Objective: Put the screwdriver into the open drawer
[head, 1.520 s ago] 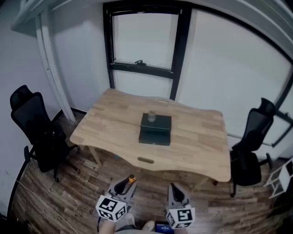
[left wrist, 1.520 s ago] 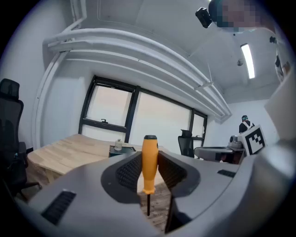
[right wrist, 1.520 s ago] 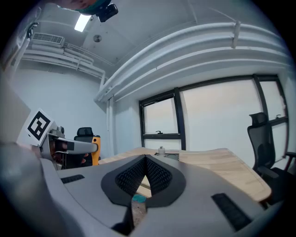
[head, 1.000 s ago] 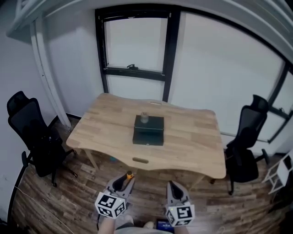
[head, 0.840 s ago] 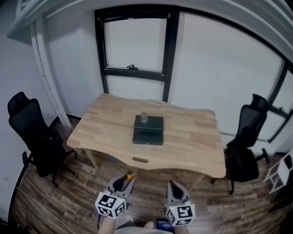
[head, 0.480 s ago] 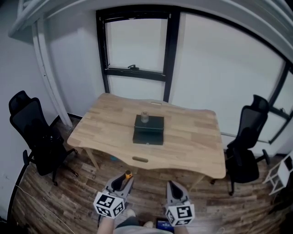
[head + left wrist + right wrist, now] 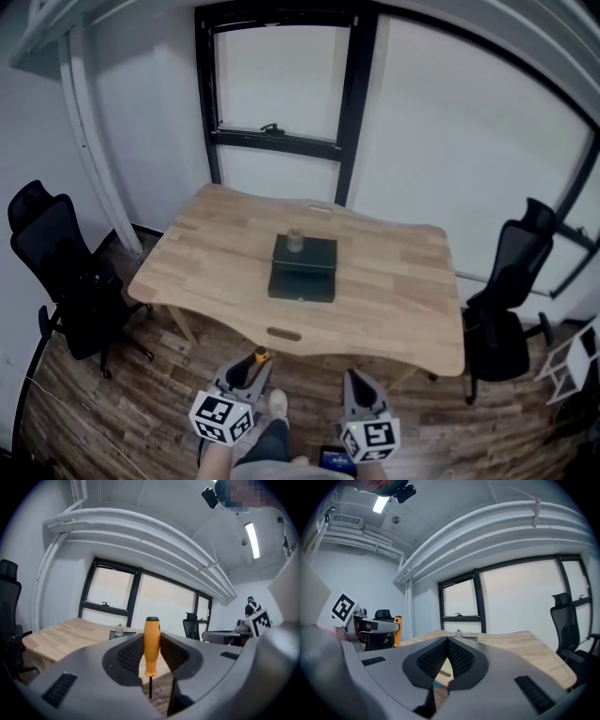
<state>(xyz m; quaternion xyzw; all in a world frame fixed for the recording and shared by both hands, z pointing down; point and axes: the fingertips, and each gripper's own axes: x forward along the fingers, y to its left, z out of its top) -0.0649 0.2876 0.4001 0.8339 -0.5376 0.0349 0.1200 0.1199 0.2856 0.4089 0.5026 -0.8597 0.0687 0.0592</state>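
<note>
The left claw (image 7: 249,367) clamped the orange handle of the screwdriver (image 7: 151,641), handle end up, shaft down. The right claw (image 7: 447,644) was closed tip to tip, empty. Both were short of the worktop's (image 7: 394,300) near edge. The dark drawer unit (image 7: 302,272) stood at the worktop's centre.

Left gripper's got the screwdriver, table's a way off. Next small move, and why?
Probably step forward and carry the left gripper toward the dark drawer unit. Its jaws clamp the orange screwdriver upright, but it hangs over the floor, short of the table's near edge, and the unit sits mid-table.
</note>
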